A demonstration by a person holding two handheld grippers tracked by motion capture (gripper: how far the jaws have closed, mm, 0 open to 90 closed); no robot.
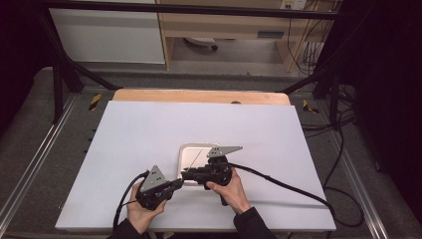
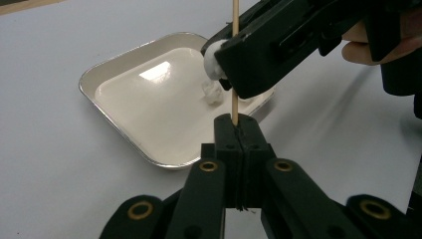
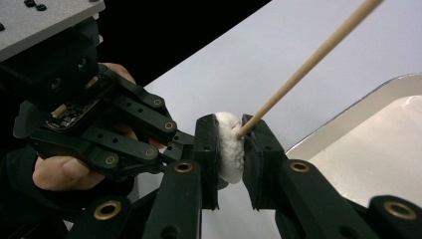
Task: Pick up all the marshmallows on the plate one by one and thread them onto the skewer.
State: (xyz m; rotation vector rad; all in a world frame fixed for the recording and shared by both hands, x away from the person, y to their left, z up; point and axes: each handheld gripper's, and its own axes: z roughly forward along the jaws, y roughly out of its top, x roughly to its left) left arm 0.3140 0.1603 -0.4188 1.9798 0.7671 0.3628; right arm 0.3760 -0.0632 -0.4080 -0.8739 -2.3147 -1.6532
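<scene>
Soft white marshmallow [image 3: 230, 145], squashy and light, sits pinched flat-side in the right gripper [image 3: 231, 149] near the tray [image 2: 124, 64], threaded on a brittle wooden skewer [image 2: 234, 59] clamped at its base by the left gripper [image 2: 238, 137]

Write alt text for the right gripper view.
The right gripper squeezes a white marshmallow between its black jaws, with a thin wooden skewer running out of it up to the right. The left gripper, in a hand, sits behind at left; a metal tray lies at right.
</scene>
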